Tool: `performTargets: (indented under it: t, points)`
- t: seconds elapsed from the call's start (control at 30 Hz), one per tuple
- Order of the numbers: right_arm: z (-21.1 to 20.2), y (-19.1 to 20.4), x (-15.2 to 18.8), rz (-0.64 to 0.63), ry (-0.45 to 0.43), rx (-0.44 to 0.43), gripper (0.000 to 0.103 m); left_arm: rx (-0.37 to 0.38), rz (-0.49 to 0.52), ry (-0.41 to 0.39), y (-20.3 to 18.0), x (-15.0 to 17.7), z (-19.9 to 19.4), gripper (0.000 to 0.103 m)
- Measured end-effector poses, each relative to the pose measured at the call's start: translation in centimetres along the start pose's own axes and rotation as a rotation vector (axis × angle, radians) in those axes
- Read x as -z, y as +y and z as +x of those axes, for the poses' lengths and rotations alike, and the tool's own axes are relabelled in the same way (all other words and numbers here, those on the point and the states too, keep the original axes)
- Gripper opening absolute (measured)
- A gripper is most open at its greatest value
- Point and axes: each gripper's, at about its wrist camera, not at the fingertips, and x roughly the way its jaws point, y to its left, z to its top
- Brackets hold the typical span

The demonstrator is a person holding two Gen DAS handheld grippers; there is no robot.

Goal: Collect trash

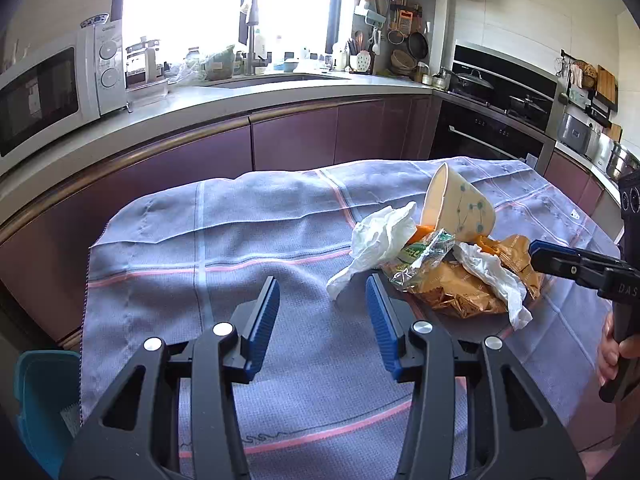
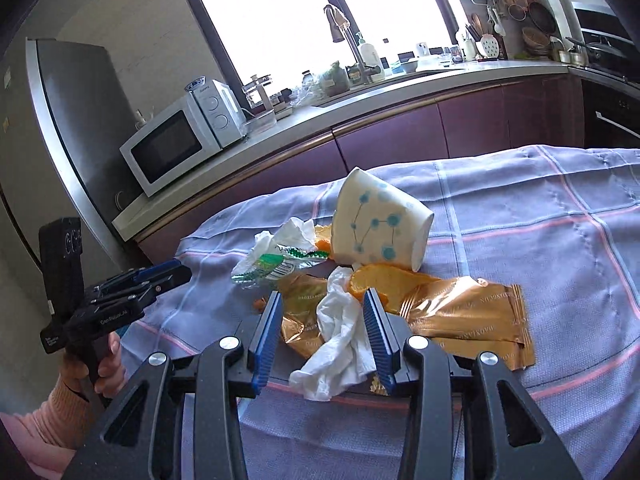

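Seen from the left wrist, the left gripper (image 1: 322,312) hangs spread and empty over the lilac checked cloth (image 1: 224,240), just short of a heap of trash: a crumpled white tissue (image 1: 380,240), a green wrapper (image 1: 424,256), gold snack bags (image 1: 452,292) and a paper cup (image 1: 460,208) tipped on its side. A teal bin (image 1: 40,396) shows at the table's lower left edge. From the right wrist, the right gripper (image 2: 322,328) stands open around a second white tissue (image 2: 340,340), its pads not visibly pressing it, orange peel (image 2: 380,280) just beyond. The risk here: closing on the loose tissue could drag the gold bag (image 2: 468,316) touching it, or nudge the leaning cup off the pile.
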Motion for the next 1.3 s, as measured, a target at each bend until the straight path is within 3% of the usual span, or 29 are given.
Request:
performTargets:
  t: [0.27,0.53,0.67,0.83,0.93,1.0,1.07,1.17,1.3]
  points:
    - [-1.1,-3.0,0.8,0.071,-0.036,0.066,0.04,0.062,0.033,0.0,-1.8,-0.1,0.3,0.045]
    - [-1.7,-8.3,1.3,0.197,-0.025,0.155,0.058,0.096,0.104,0.013,-4.4,0.0,1.5,0.051]
    - [-0.7,-9.5,1.4,0.23,0.016,0.146,0.064,0.096,0.123,0.028,-5.6,-0.2,2.5,0.05]
    - [0.0,-9.5,1.6,0.221,0.052,0.124,0.064,0.085,0.13,0.053,-6.2,-0.5,3.6,0.047]
    - [0.1,-9.5,1.8,0.225,0.061,0.105,0.051,0.096,0.118,0.075,-6.1,-0.5,4.1,0.037]
    - [0.1,-9.6,1.9,0.23,0.065,0.085,0.035,0.1,0.109,0.092,-6.0,-0.4,4.5,0.027]
    - [0.0,-9.7,2.0,0.235,0.066,0.073,0.029,0.105,0.102,0.105,-6.0,-0.2,4.8,0.015]
    - [-0.3,-9.6,2.2,0.235,0.067,0.054,0.011,0.116,0.096,0.105,-6.0,-0.1,4.9,0.011]
    - [-0.7,-9.3,2.4,0.231,0.052,0.04,0.002,0.126,0.084,0.09,-5.9,-0.1,4.3,0.007]
